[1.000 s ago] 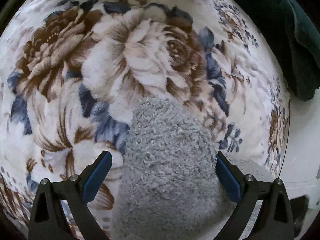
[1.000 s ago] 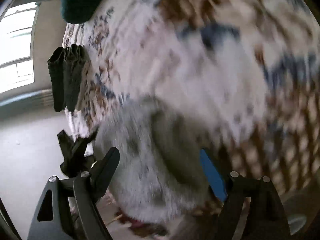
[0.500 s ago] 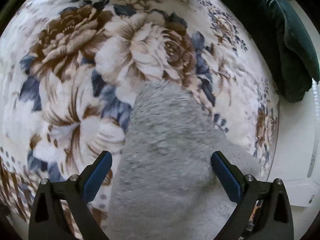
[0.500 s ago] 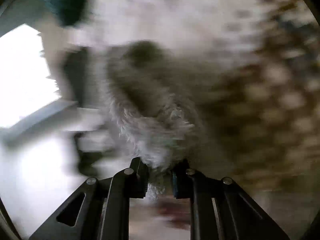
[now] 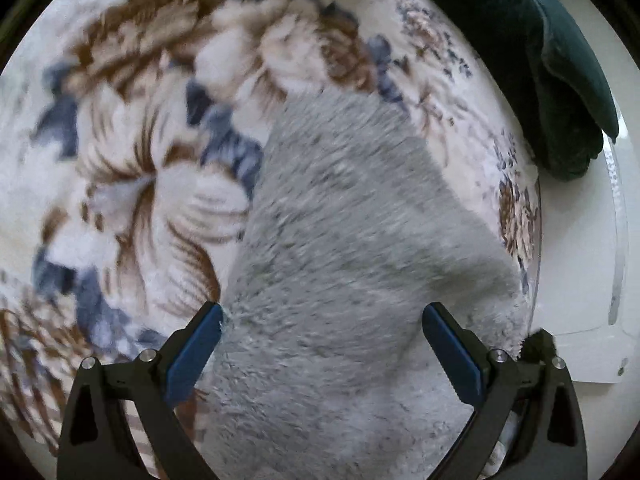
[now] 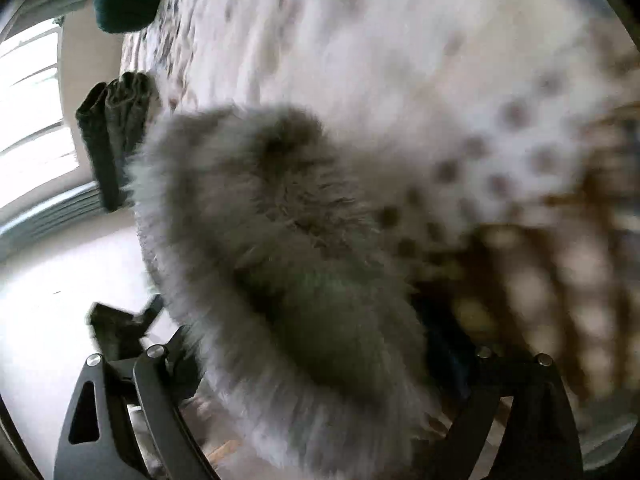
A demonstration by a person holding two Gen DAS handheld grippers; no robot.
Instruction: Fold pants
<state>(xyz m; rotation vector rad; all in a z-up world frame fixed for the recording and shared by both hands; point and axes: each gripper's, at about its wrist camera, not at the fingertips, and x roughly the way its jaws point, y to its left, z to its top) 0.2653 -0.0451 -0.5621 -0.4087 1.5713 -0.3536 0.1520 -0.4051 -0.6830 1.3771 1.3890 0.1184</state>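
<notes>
Grey fluffy pants (image 5: 340,220) lie on a floral plush blanket (image 5: 140,160), reaching toward its right edge. My left gripper (image 5: 320,312) hovers over them, open, its blue pads wide apart and clear of the fleece. In the right wrist view, which is blurred, a thick bunch of the pants (image 6: 272,220) bulges up between the fingers of my right gripper (image 6: 308,328). Its jaws are opening and stand wide; the fleece hides both pads and I see no pinch on it.
A dark green cushion (image 5: 540,60) lies at the blanket's far right corner. Beyond the blanket's right edge is pale floor (image 5: 580,260). Dark folded garments (image 6: 112,128) hang at the bed's edge, near a bright window (image 6: 28,100).
The right gripper went from open to pinched on the grey fleece, and now stands wide again. The left gripper has drawn back along the pants, so more of them shows.
</notes>
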